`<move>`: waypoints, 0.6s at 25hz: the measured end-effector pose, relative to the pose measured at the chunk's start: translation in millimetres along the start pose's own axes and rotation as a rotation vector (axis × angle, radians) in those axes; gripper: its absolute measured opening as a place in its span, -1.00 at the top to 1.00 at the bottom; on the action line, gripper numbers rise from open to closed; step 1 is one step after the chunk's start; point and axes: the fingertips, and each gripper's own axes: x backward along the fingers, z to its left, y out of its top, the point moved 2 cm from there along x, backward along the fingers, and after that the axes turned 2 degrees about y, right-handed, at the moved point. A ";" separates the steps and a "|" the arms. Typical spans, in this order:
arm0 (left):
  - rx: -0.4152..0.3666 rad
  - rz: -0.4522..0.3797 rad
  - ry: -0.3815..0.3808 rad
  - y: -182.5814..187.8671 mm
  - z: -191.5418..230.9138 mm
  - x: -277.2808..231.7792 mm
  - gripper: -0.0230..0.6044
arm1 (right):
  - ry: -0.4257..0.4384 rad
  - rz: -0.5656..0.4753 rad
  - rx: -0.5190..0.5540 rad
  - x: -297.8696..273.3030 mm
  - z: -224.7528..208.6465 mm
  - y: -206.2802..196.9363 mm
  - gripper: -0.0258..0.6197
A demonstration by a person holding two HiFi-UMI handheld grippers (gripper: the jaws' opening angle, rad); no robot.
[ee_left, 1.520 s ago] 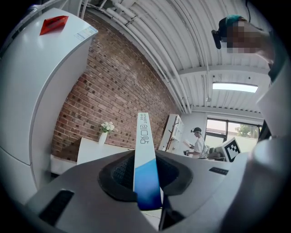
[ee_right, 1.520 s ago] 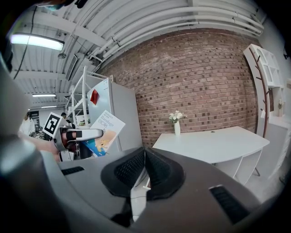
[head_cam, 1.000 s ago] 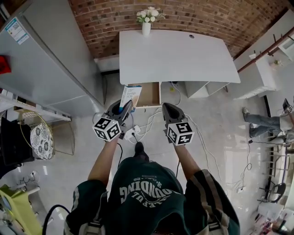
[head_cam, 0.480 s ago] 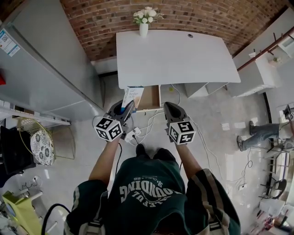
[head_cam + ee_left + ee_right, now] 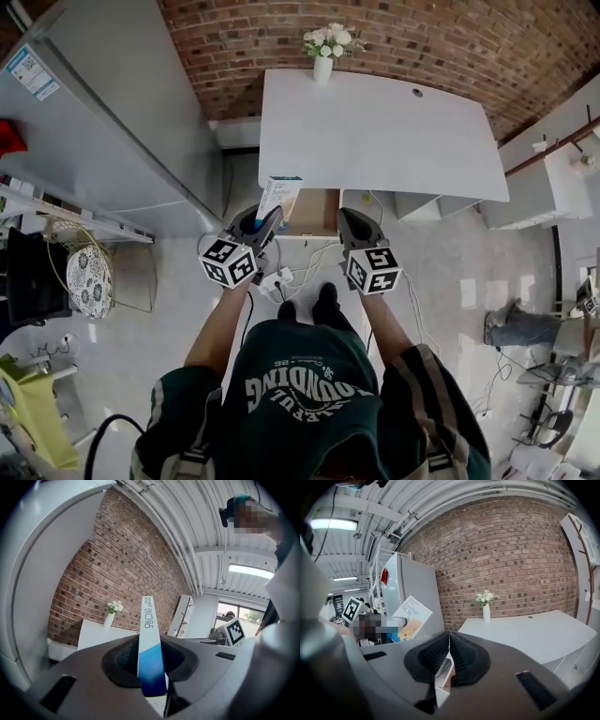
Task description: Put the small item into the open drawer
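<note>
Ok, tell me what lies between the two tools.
In the head view, white cables and a power strip lie between the left tool and the right tool.

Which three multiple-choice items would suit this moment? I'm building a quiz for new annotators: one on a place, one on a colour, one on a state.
1. Where does the vase stand?
A. on the white desk, at its edge by the brick wall
B. on the floor
C. on a chair

2. Which colours has the box in the left gripper?
A. red and black
B. white and blue
C. green and yellow

3. How is the right gripper?
A. shut on the box
B. wide open
C. shut, nothing held

Answers:
1 A: the head view shows it on the desk's far edge.
2 B: the left gripper view shows a white box with a blue end.
3 C: its jaws meet with nothing between them.
</note>
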 end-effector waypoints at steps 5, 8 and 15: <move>0.010 -0.027 0.099 4.1 7.2 -3.4 0.65 | 0.105 0.008 0.023 -24.2 -8.6 12.6 0.84; 0.011 -0.039 0.134 3.9 5.7 -14.2 0.65 | 0.143 0.018 0.032 -31.4 -22.6 15.3 0.84; 0.014 -0.075 0.240 2.3 -7.7 -27.4 0.65 | 0.265 0.063 0.055 -41.9 -48.3 10.8 0.84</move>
